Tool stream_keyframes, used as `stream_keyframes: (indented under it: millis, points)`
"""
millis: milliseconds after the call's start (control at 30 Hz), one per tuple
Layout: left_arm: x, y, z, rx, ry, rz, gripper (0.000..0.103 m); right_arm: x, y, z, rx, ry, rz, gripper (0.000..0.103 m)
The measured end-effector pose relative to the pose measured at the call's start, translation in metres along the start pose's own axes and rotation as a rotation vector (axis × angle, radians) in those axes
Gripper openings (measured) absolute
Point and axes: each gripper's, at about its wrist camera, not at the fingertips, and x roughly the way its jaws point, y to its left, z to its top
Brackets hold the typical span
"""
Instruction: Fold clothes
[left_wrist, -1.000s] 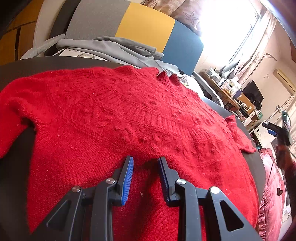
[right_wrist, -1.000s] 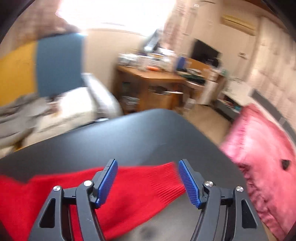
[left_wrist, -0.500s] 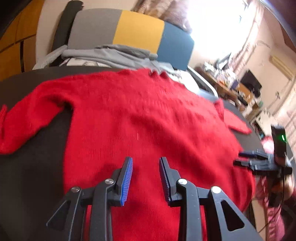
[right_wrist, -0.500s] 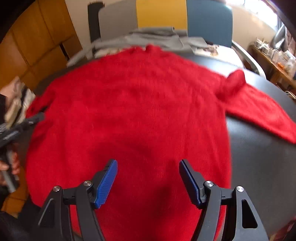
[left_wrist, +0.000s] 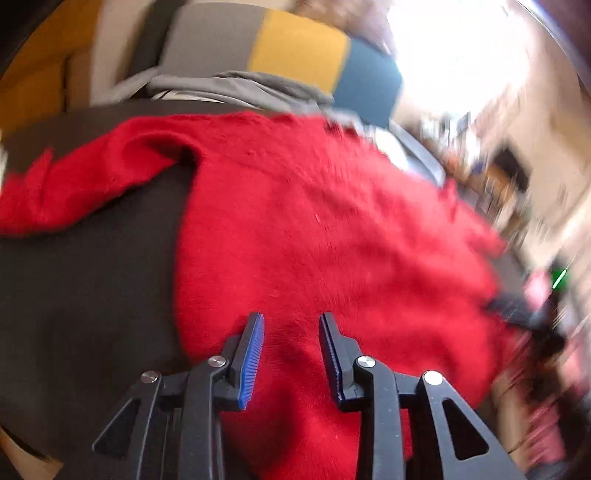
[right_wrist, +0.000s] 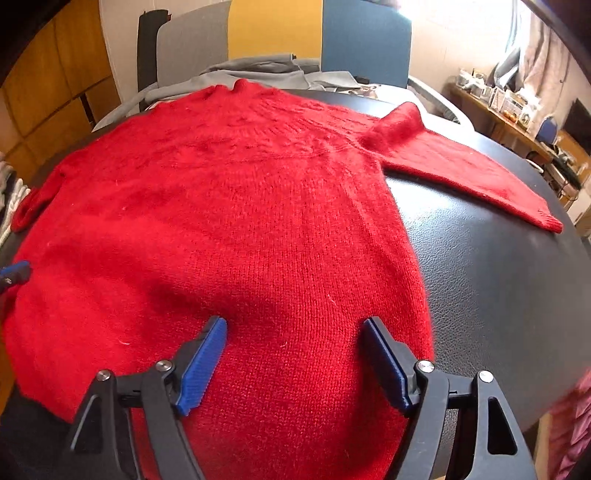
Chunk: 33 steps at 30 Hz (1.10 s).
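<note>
A red knit sweater (right_wrist: 240, 206) lies spread flat on a black table (right_wrist: 498, 266), neck at the far side, one sleeve (right_wrist: 469, 173) stretched out to the right. In the left wrist view the sweater (left_wrist: 332, 236) fills the middle and its other sleeve (left_wrist: 74, 192) trails left. My right gripper (right_wrist: 295, 332) is open wide, just above the sweater's lower body near its right side edge. My left gripper (left_wrist: 291, 328) is open with a narrower gap, above the lower body near the left side edge. Neither holds cloth.
Grey clothes (right_wrist: 266, 74) lie piled at the table's far edge in front of a grey, yellow and blue chair back (right_wrist: 280, 29). A wooden desk with clutter (right_wrist: 517, 110) stands far right. Pink fabric (right_wrist: 572, 424) sits beside the table at lower right.
Both grippers have drawn back toward the sweater's hem. The right gripper swung from the sleeve end to face the whole sweater. Both stayed open.
</note>
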Motion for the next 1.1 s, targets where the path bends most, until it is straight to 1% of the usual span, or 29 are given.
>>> stream_keyframes:
  millis: [67,133,200,267,300,367,533,567,600,633,667,733,800,833,867,967,1000,1100]
  points:
    - [-0.011,0.031,-0.005,-0.151,-0.005,-0.069,0.034,-0.001,-0.001,-0.002,0.01,-0.007,0.002,0.082]
    - [-0.026,0.065,-0.015,-0.31,-0.014,-0.147,0.039,-0.002,-0.001,-0.004,0.02,-0.015,0.005,0.089]
    - [-0.038,0.082,-0.029,-0.319,-0.014,-0.144,0.041,-0.002,0.001,-0.006,0.026,-0.02,0.006,0.095]
    - [-0.043,0.088,-0.039,-0.32,0.01,-0.18,0.042,0.002,0.01,0.002,0.028,-0.016,-0.001,0.1]
    - [-0.044,0.09,-0.044,-0.32,0.021,-0.204,0.042,0.011,0.013,0.01,0.024,-0.01,-0.003,0.102]
    - [-0.041,0.084,-0.047,-0.29,0.043,-0.226,0.044,0.01,0.015,0.01,0.032,0.0,-0.007,0.103]
    - [-0.015,0.047,-0.046,-0.182,0.114,-0.297,0.045,0.01,0.015,0.011,0.041,0.014,-0.011,0.103]
    - [-0.01,0.039,-0.045,-0.157,0.119,-0.282,0.04,0.01,0.014,0.012,0.044,0.015,-0.012,0.103]
    - [-0.007,0.033,-0.04,-0.14,0.134,-0.246,0.034,0.011,0.013,0.012,0.046,0.015,-0.013,0.103]
    - [-0.004,0.027,-0.035,-0.124,0.148,-0.21,0.016,0.012,0.013,0.013,0.049,0.016,-0.013,0.103]
    - [-0.007,0.02,-0.029,-0.108,0.159,-0.173,0.007,0.011,0.013,0.013,0.05,0.015,-0.015,0.103]
    - [-0.011,0.006,-0.019,-0.076,0.181,-0.099,0.007,0.011,0.013,0.011,0.052,0.013,-0.016,0.103]
    - [-0.025,-0.017,-0.008,-0.01,0.174,-0.036,0.008,0.009,0.012,0.01,0.054,0.007,-0.014,0.103]
    - [-0.031,-0.026,-0.003,0.008,0.151,-0.047,0.014,0.009,0.012,0.009,0.054,0.004,-0.015,0.103]
    - [-0.037,-0.036,0.002,0.025,0.128,-0.061,0.023,0.009,0.012,0.008,0.053,0.001,-0.016,0.103]
    - [-0.02,-0.067,0.016,0.086,0.132,-0.11,0.024,0.009,0.011,0.009,0.055,0.0,-0.021,0.103]
    - [-0.004,-0.078,0.016,0.119,0.151,-0.122,0.024,0.01,0.011,0.01,0.057,0.004,-0.027,0.103]
    - [0.045,-0.099,0.009,0.164,0.246,-0.142,0.024,0.011,0.014,0.015,0.055,0.023,-0.037,0.103]
